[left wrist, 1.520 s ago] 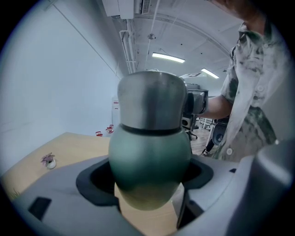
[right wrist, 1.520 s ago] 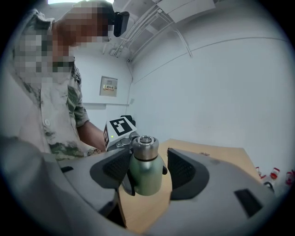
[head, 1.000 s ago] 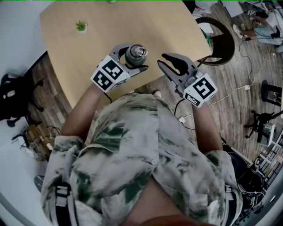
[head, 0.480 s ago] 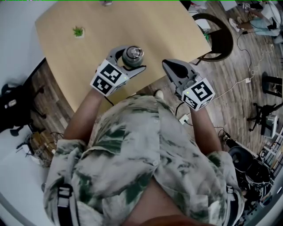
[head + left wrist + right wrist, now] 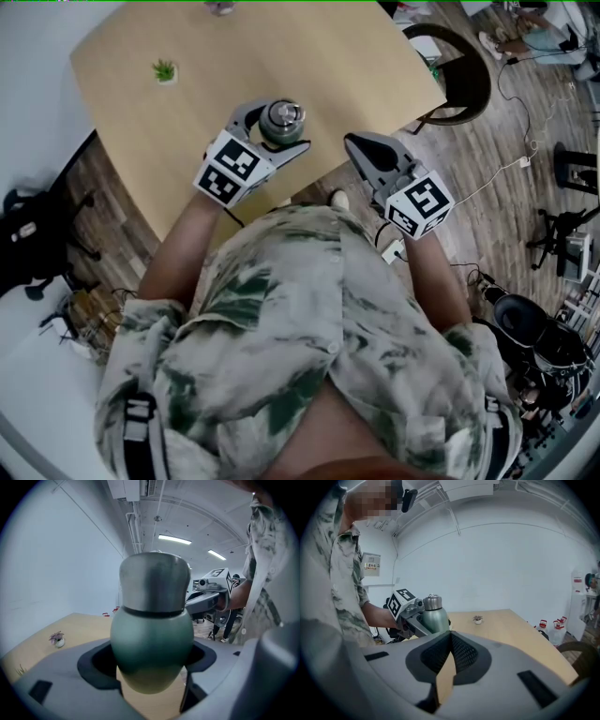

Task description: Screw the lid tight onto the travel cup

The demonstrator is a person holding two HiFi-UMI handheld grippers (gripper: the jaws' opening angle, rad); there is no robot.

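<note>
Above the table, near its edge, the left gripper pinches the green cup upright, its steel lid on top. The right gripper, just beside it, has its jaws pressed together and empty.

A light wooden table with rounded corners stands on a wood-plank floor. A small potted plant sits near the table's far left corner. A dark round-backed chair stands at the table's right edge. White cables run across the floor to the right. The wall is plain white. Strip lights and exposed pipes run along the ceiling.
</note>
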